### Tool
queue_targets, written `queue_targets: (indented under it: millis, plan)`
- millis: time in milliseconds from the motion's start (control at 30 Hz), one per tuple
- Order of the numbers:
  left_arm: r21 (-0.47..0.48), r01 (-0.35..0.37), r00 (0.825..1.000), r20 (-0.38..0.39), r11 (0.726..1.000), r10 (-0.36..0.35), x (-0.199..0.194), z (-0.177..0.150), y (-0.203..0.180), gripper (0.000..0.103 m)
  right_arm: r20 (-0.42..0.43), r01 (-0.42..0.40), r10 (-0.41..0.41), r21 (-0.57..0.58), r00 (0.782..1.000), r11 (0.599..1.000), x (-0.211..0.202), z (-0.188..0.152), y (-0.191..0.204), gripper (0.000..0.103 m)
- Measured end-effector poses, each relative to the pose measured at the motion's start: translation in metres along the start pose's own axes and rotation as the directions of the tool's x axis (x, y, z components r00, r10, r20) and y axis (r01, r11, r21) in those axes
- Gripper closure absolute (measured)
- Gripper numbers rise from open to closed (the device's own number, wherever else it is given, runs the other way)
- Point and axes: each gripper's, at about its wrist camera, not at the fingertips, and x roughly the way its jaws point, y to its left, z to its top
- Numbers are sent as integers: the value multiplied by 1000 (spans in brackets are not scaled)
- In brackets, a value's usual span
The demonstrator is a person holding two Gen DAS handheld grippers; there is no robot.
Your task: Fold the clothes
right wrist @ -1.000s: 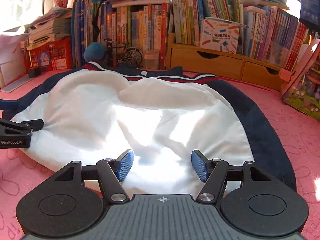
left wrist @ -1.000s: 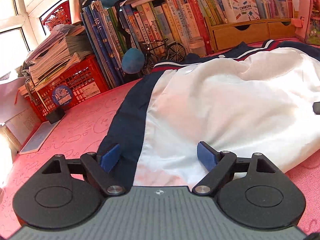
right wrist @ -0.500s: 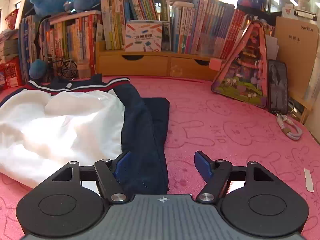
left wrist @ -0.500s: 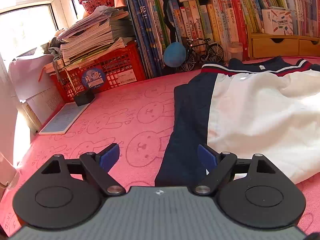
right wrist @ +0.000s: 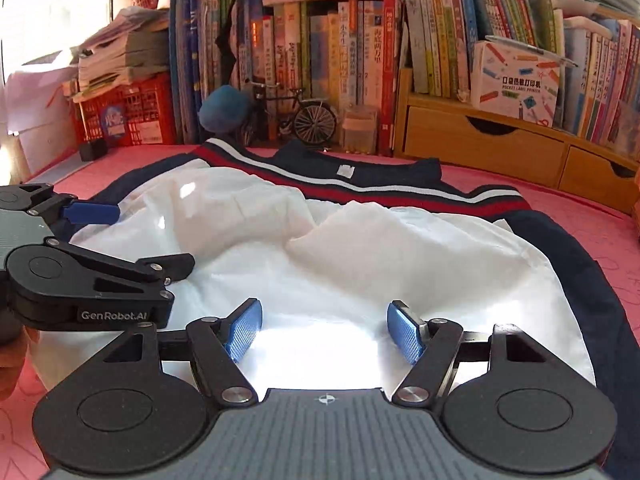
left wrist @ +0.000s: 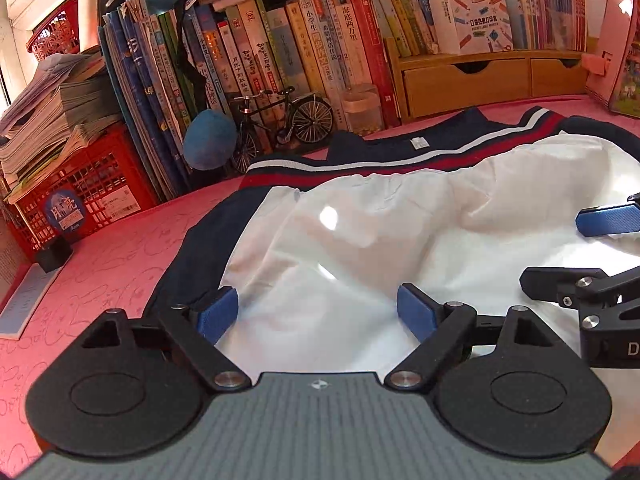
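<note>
While both hand-held grippers (left wrist: 316, 314) (right wrist: 324, 330) gaped empty over the jacket (right wrist: 360, 248), you likely needed its near hem pinched evenly.

White jacket (right wrist: 400, 264) with navy sleeves, red-white striped collar, pink mat (left wrist: 112, 248)

Jacket (right wrist: 360, 264) on mat (right wrist: 580, 216), books (right wrist: 320, 60) behind.

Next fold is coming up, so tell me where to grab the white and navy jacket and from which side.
Grip the jacket by its near white hem, coming in low from the near edge with both grippers. The hem lies loose and free on the pink mat, just ahead of the left gripper and right gripper, both open.
</note>
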Motion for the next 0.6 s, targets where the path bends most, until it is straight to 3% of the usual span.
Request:
queue_targets:
  millis: [133, 267, 300, 367, 433, 533, 600]
  plan:
    - [-63, 33, 999, -16, 997, -34, -3, -7, 37, 0, 11, 119, -119, 4, 993, 993, -5, -12, -36, 33]
    - [-91, 71, 997, -17, 993, -73, -8, -14, 50, 0, 27, 275, -275, 20, 961, 961, -14, -22, -81, 34]
    - [-78, 61, 998, -10, 995, -62, -10, -15, 50, 0, 18, 302, -303, 56, 953, 952, -16, -24, -96, 25]
    - [-48, -17, 1000, -4, 999, 17, -12, -19, 54, 0, -22, 267, -267, 176, 963, 947, -16, -28, -122, 12]
    - [-21, -101, 995, -2, 995, 101, -12, -24, 61, 0, -33, 252, -251, 219, 968, 943, -16, -30, -130, 9]
    - [-121, -82, 996, -55, 989, 75, -10, -29, 95, 0, -39, 246, -244, 250, 969, 936, -17, -31, -135, 9]
    - [-181, -105, 992, -85, 978, 91, -11, -25, 109, 1, -24, 250, -252, 243, 968, 937, -24, -28, -129, 16]
